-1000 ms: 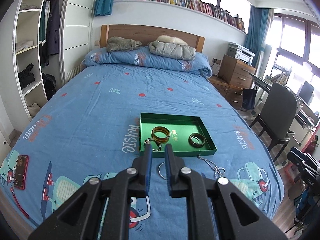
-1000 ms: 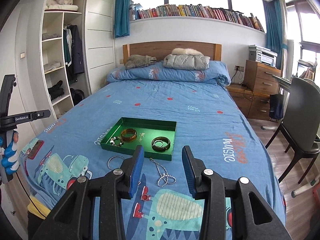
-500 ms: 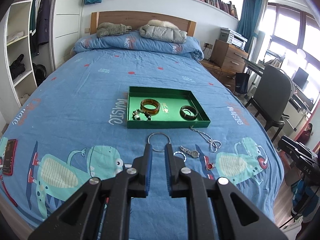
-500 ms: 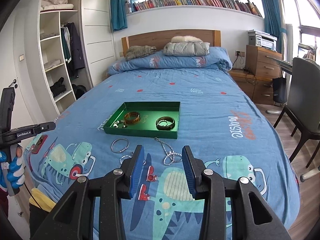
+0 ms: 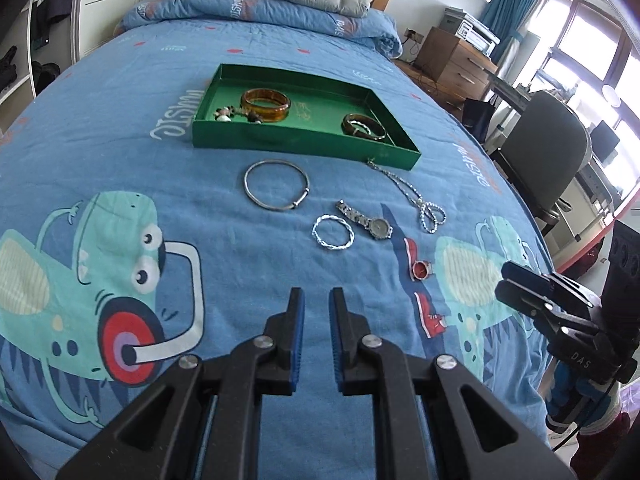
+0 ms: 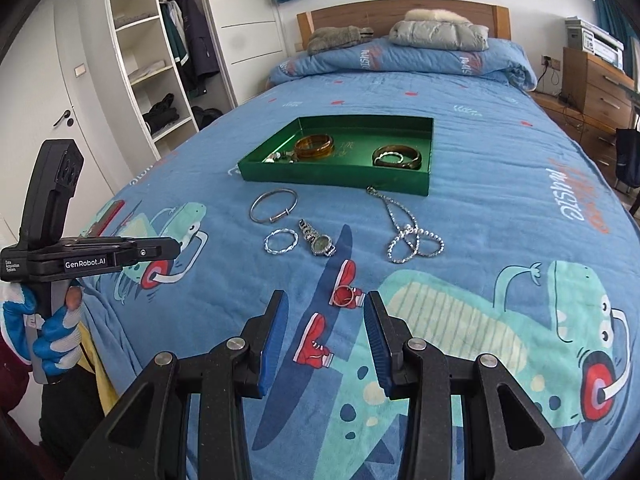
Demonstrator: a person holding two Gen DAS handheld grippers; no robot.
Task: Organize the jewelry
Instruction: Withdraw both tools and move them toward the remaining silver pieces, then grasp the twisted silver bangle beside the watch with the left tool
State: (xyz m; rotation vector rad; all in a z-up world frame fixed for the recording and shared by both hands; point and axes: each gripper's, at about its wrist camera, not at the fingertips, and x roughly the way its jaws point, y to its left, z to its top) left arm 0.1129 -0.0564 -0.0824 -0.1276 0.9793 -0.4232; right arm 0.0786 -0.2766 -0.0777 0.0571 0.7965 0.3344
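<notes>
- Left gripper (image 5: 316, 300): black jaws with blue pads, a narrow gap between them, nothing in it; it holds nothing and hangs over the blue cartoon-print bedspread (image 5: 120, 184), short of the loose pieces.
- Right gripper (image 6: 324, 304): jaws parted wider, empty. The small round red-rimmed ring (image 6: 343, 295) lies on the bedspread just beyond its tips, roughly between them, not touched.
- Loose on the bedspread, near side of the tray: plain silver bangle (image 5: 276, 185), twisted silver hoop (image 5: 333, 232), small silver wristwatch (image 5: 366, 221), beaded silver chain (image 5: 416, 200) and the red-rimmed ring. 5 pieces left to move, by my count.
- Shallow green rectangular tray (image 5: 296, 136): already holds an amber bangle (image 5: 265, 104), a dark brown bangle (image 5: 363, 126) and a cluster of mixed beads (image 5: 232, 114).
- Judgement: task partly done, 3 pieces in, 5 out; the ring looks like the right gripper's nearest pick.
- Hard to read: the bead cluster is too small to tell whether it is 1 string or several items. A pale loop seems to sit inside the dark bangle; cannot confirm.
- The chain's far end reaches the tray's front wall; whether it touches is unclear.
- The person shows only as a gloved hand (image 6: 48, 332) on the left gripper's handle.
</notes>
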